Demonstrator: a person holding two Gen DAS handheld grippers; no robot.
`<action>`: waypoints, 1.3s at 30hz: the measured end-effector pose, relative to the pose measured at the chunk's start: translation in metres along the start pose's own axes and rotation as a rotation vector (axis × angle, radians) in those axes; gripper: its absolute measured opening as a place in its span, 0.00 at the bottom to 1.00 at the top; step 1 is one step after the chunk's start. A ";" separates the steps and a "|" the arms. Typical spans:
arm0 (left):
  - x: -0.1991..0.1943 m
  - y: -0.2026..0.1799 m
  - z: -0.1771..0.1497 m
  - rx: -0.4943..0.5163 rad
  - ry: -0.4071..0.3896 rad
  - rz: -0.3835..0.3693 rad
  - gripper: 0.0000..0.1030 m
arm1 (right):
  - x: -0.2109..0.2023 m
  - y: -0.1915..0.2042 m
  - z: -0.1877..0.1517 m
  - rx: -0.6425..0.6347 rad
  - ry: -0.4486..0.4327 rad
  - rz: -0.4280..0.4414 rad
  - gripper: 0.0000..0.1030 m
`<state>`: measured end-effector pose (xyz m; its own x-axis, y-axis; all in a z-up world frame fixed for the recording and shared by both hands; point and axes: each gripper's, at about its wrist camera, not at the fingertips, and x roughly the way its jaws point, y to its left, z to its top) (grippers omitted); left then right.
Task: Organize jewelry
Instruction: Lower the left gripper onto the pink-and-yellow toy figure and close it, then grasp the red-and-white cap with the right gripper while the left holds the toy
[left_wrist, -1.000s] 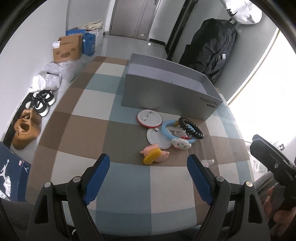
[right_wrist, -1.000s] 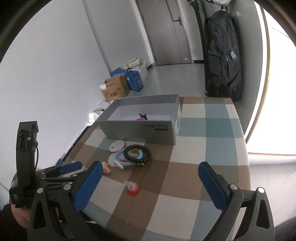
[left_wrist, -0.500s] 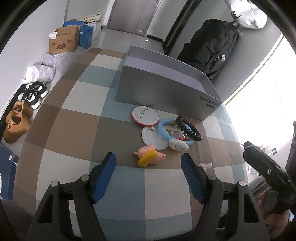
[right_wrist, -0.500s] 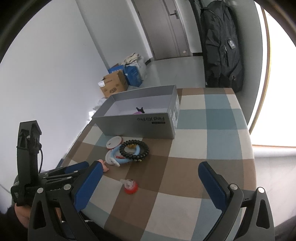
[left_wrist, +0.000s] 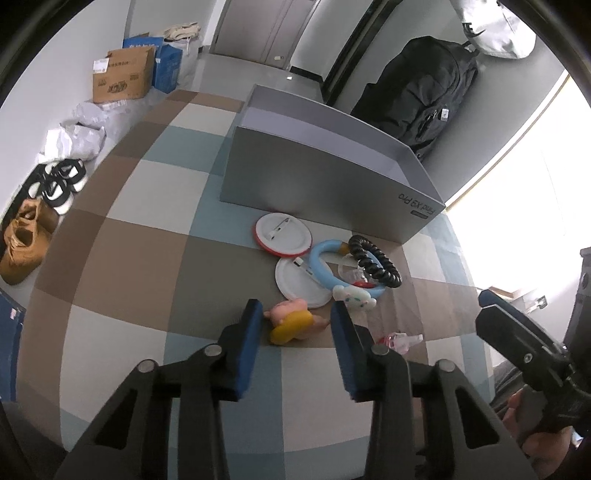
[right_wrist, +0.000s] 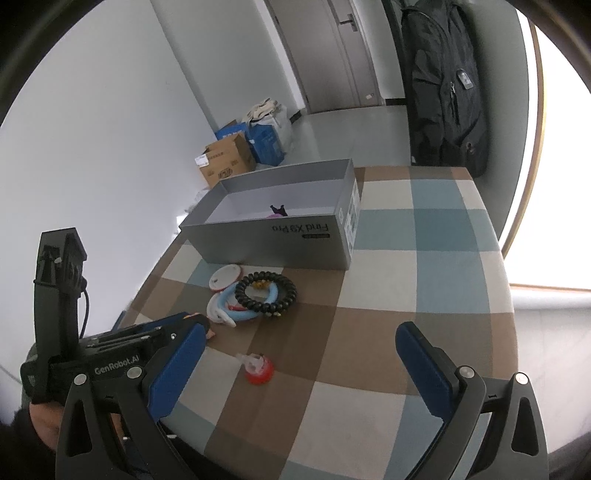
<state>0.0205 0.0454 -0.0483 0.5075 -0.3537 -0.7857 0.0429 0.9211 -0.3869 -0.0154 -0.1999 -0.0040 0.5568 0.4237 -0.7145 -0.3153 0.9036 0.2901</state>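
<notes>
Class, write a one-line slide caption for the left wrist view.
Left gripper closing around a pink and yellow toy before the grey box.

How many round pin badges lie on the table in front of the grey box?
2. One red-rimmed badge lies just before the grey box. A plain white badge lies nearer the camera, partly under the blue ring. More could be hidden inside the box.

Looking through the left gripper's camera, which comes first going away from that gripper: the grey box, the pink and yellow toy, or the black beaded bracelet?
1. Pink and yellow toy: right between the fingertips of the left gripper, whose jaws have just been closing.
2. Black beaded bracelet: farther back, to the right.
3. Grey box: farthest, behind everything on the checked table.
</notes>
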 end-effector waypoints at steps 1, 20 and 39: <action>0.000 0.000 0.000 -0.002 0.001 -0.004 0.31 | 0.000 0.000 0.000 -0.001 0.001 -0.001 1.00; -0.018 -0.002 0.003 -0.012 -0.019 0.002 0.31 | 0.009 -0.003 -0.005 0.000 0.038 -0.030 1.00; -0.053 -0.014 0.011 0.034 -0.172 -0.067 0.31 | 0.028 0.018 -0.022 -0.079 0.143 0.019 0.88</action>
<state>0.0025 0.0535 0.0043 0.6422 -0.3843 -0.6632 0.1093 0.9023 -0.4170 -0.0226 -0.1734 -0.0332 0.4368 0.4221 -0.7943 -0.3873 0.8853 0.2574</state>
